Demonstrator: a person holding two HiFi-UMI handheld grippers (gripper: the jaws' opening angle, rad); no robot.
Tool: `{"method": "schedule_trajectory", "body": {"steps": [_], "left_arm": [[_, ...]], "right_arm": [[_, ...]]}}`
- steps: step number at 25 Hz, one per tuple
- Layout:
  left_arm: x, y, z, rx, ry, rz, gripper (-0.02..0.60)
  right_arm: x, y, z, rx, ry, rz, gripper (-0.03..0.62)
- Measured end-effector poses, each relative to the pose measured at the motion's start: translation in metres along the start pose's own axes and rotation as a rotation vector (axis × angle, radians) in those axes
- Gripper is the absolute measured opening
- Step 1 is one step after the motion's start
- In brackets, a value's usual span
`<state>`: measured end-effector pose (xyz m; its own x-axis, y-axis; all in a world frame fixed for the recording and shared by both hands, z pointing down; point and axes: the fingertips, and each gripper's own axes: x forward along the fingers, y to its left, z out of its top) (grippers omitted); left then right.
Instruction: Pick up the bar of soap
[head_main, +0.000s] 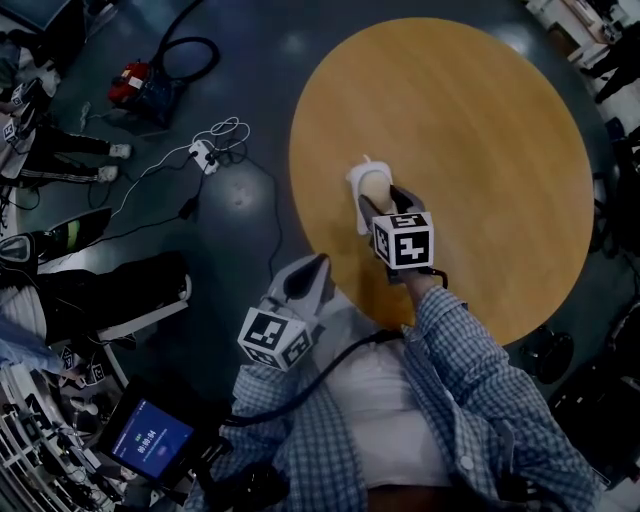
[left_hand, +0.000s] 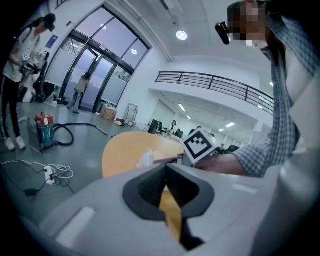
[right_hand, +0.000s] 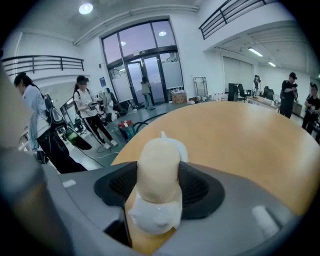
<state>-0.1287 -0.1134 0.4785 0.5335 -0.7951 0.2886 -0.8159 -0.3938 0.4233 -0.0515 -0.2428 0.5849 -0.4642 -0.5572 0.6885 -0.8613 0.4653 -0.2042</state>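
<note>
Soap count is one: a single cream bar of soap (head_main: 375, 186) is sat on one white soap dish (head_main: 354, 192), a bit left of centre on the one round wooden table (head_main: 480, 130) that fills the upper right of the head view. Two grippers are seen, each with one marker cube. The right gripper (head_main: 388, 205) is reached in from below the dish, and in the right gripper view its two black pads (right_hand: 196, 187) are pressed up against both sides of the bar, so the soap is gripped while it's still resting on the dish. The left gripper (head_main: 305, 278) is held off the table's lower left edge, near the checked shirt, and its jaws are shut tip to tip with nothing between them, only a sliver of tabletop showing through lower down. On the dark floor at upper left, one red vacuum cleaner (head_main: 132, 84) and one white power strip (head_main: 203, 153) with tangled cables can be made out. One lit screen (head_main: 150, 438) is at lower left.
</note>
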Motion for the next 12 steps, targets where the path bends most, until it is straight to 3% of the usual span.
{"method": "schedule_trajectory", "body": {"steps": [7, 12], "left_arm": [[0.008, -0.010, 0.009, 0.015, -0.011, -0.038, -0.002], [0.018, -0.025, 0.014, 0.034, -0.012, -0.081, -0.002]], "right_arm": [[-0.051, 0.015, 0.041, 0.232, -0.220, 0.250, 0.262], [-0.100, 0.007, 0.062, 0.398, -0.358, 0.371, 0.262]]}}
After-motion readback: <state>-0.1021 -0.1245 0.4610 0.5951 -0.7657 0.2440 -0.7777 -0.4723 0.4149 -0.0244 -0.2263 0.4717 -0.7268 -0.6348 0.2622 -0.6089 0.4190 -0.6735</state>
